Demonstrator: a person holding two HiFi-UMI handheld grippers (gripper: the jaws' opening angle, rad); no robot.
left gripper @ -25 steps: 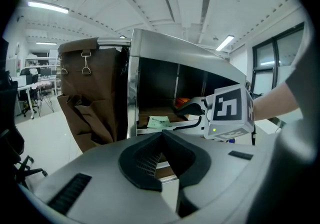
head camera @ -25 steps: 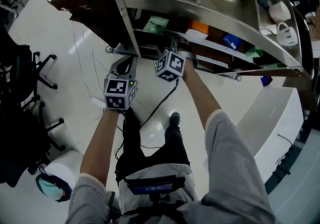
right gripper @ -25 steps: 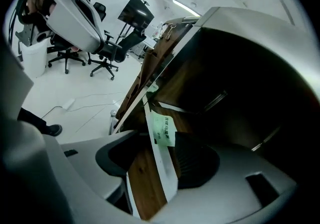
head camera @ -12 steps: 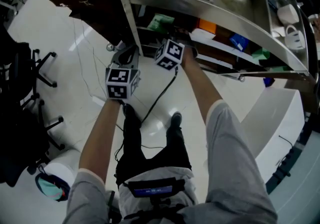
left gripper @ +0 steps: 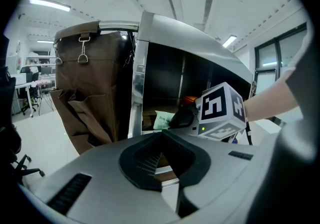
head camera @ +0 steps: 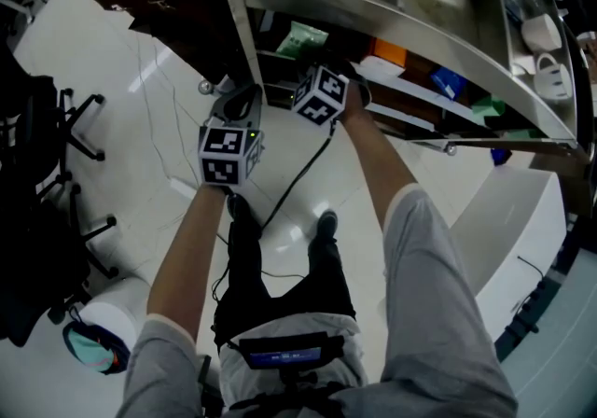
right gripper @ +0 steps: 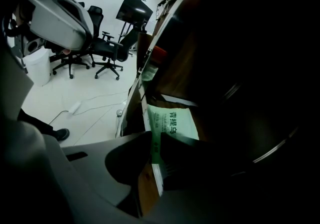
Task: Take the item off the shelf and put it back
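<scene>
Its jaws just drawn in, the right tool (right gripper: 156, 144) pinches only the near edge of the green packet (right gripper: 172, 122) on the shelf (right gripper: 129, 108) at lower centre, so a pull may slip it free; the left tool (left gripper: 162, 135) hangs clenched, empty.

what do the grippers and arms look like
Left gripper and right gripper: smooth grey shells, black inside the jaws, each with a white cube of black square markers. A black cable trails from the right one. Short grey sleeves.
</scene>
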